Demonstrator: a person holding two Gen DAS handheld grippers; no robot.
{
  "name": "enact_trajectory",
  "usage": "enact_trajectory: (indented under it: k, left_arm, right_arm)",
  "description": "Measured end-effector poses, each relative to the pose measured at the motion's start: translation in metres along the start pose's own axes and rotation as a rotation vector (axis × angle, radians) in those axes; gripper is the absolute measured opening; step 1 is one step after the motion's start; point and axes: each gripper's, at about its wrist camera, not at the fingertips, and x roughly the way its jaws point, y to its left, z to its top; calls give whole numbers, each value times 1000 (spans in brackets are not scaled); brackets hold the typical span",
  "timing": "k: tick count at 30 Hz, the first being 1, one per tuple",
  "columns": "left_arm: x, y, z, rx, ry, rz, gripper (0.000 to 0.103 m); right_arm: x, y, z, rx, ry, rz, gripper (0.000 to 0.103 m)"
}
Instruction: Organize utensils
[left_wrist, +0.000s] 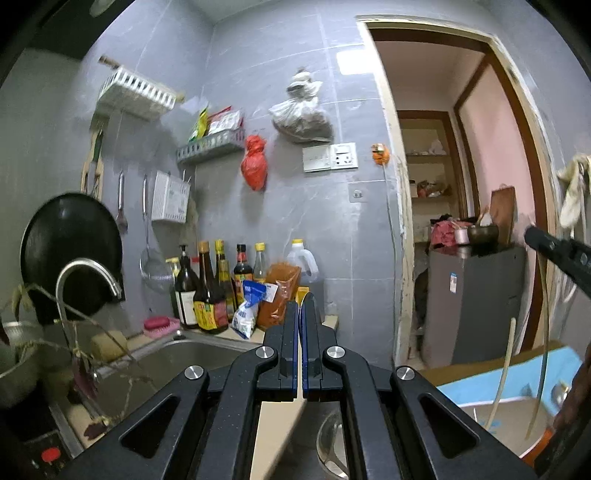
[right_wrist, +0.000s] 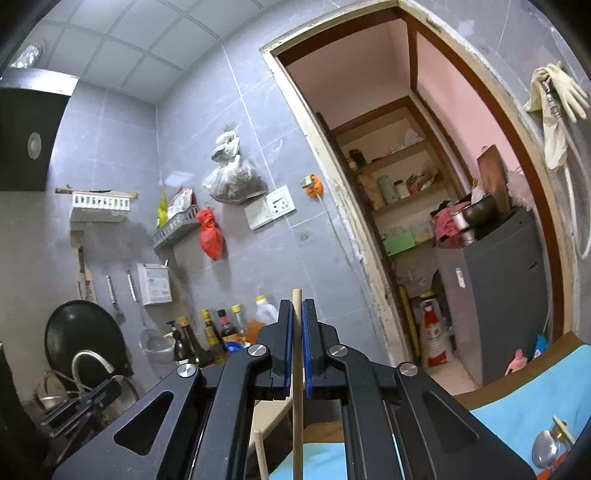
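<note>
My right gripper (right_wrist: 297, 314) is shut on a wooden chopstick (right_wrist: 297, 387) that stands upright between its blue pads, its top end just past the fingertips. A second chopstick (right_wrist: 261, 454) leans beside it lower left. My left gripper (left_wrist: 299, 314) is shut with nothing seen between its pads, raised over the counter by the sink (left_wrist: 184, 354). In the left wrist view the right gripper's finger (left_wrist: 554, 247) shows at the right edge, with two pale chopsticks (left_wrist: 502, 373) below it over a steel bowl (left_wrist: 509, 424). A metal spoon (right_wrist: 546, 448) lies on the blue mat (right_wrist: 524, 391).
Sauce bottles (left_wrist: 210, 288) and packets (left_wrist: 273, 299) crowd the counter's back corner. A curved tap (left_wrist: 85, 277), a black wok (left_wrist: 70, 240) and hanging ladles (left_wrist: 146, 236) are at left. A white wall holder (left_wrist: 170, 197) hangs above. A doorway with a grey fridge (left_wrist: 476, 302) is right.
</note>
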Motion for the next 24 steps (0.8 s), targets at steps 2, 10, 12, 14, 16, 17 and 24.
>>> enact_trajectory:
  k: [2,10,12,14,16,17,24]
  left_arm:
    - [0,-3,-4,18,-3,-3,0]
    - [5,-9,-15,51,51,-36,0]
    - [4,-11,-17,61,70,-45,0]
    - [3,-11,-18,54,89,-68,0]
    - [3,-10,-17,35,110,-89,1]
    - [3,-8,-16,18,123,-101,1]
    - [2,-4,-2,-114,193,-174,22]
  right_arm:
    - [-1,4,-4,-24,-4,-16,3]
    - [-3,12,-17,-80,25,-15,4]
    - [-3,11,-18,-81,38,-12,4]
    - [-4,10,-19,-83,53,-5,4]
    - [-6,9,-19,-90,72,2,5]
    - [-6,8,-19,-90,86,11,5]
    - [-17,3,-8,-79,133,30,23]
